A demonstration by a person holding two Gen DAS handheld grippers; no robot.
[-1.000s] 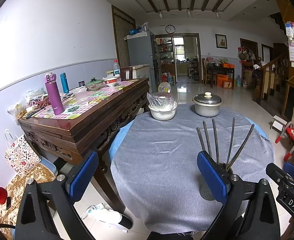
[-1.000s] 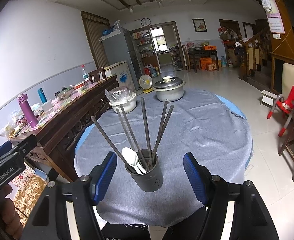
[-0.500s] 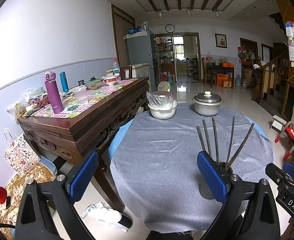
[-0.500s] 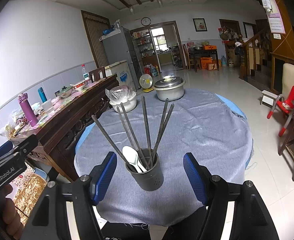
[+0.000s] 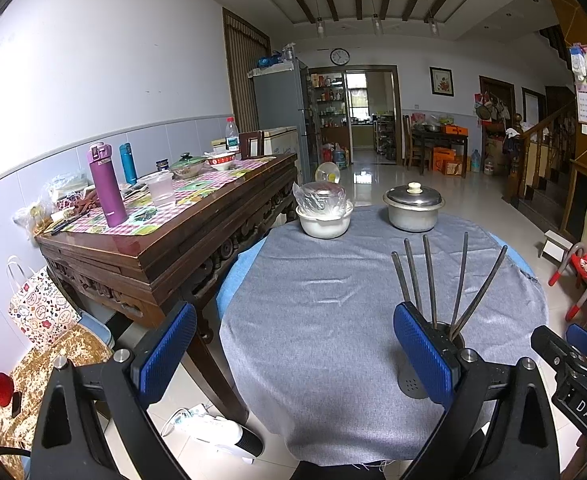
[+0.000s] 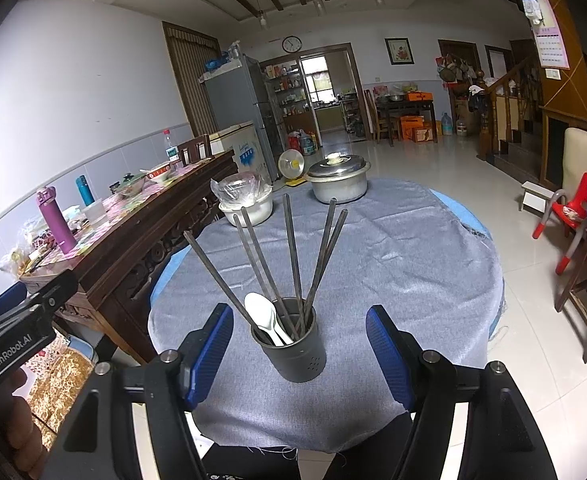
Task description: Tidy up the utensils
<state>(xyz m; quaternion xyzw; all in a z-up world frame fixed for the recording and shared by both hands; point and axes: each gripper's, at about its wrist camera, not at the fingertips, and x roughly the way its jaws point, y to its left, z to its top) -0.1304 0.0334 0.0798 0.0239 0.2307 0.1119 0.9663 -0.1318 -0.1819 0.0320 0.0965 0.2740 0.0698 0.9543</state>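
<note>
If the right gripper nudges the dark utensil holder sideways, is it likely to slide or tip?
Tipping seems possible: the utensil holder is tall and narrow, and the long chopsticks rise far above its rim. The grey tablecloth looks wrinkled, so it may bunch rather than allow a slide.

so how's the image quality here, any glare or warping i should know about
Left wrist view: strong fisheye bending of the wall, black corners, glare on the floor, and the holder half hidden by a finger. Right wrist view: same warping, but the holder and chopsticks are sharp and evenly lit.
</note>
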